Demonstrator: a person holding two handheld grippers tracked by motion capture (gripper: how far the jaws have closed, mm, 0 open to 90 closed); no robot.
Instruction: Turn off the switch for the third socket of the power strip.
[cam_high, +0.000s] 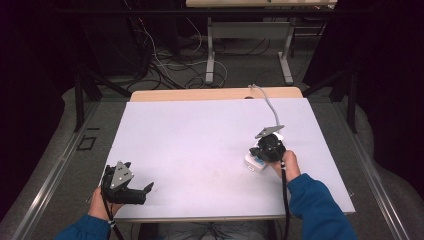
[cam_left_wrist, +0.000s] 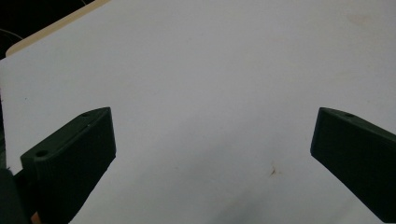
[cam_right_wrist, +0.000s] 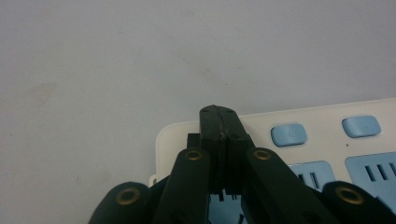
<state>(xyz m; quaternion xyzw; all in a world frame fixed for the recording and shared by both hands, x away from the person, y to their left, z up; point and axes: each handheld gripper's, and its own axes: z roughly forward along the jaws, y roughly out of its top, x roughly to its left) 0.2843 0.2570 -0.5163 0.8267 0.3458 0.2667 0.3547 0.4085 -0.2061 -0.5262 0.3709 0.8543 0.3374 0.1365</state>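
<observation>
Resting on the white surface (cam_high: 200, 145) toward its right side, a white power strip (cam_high: 252, 163) with light-blue sockets is seen in the high view, partly covered by the right gripper (cam_high: 268, 148). In the right gripper view the jaws of that gripper (cam_right_wrist: 219, 122) are seen pressed together with no gap between them, their tips lying over the strip's (cam_right_wrist: 322, 140) corner edge near 2 light-blue buttons (cam_right_wrist: 288, 133). Whether the jaws touch the strip or only hover above it cannot be told. Nothing is seen pinched between them. A grey cable (cam_high: 267, 102) is seen trailing from the right gripper toward the far edge of the surface.

The left gripper (cam_high: 135, 192) is held at the near left corner of the surface, well apart from the strip. In the left gripper view its jaws (cam_left_wrist: 212, 158) are spread wide, with bare white surface (cam_left_wrist: 210, 70) between them and a small brown speck (cam_left_wrist: 272, 171) lying nearer the right-hand jaw. Nothing is held by them.

Blue sleeves (cam_high: 315, 205) are seen at the bottom of the high view. A second table's legs (cam_high: 210, 50) and loose cables (cam_high: 170, 62) are noted on the floor beyond.
</observation>
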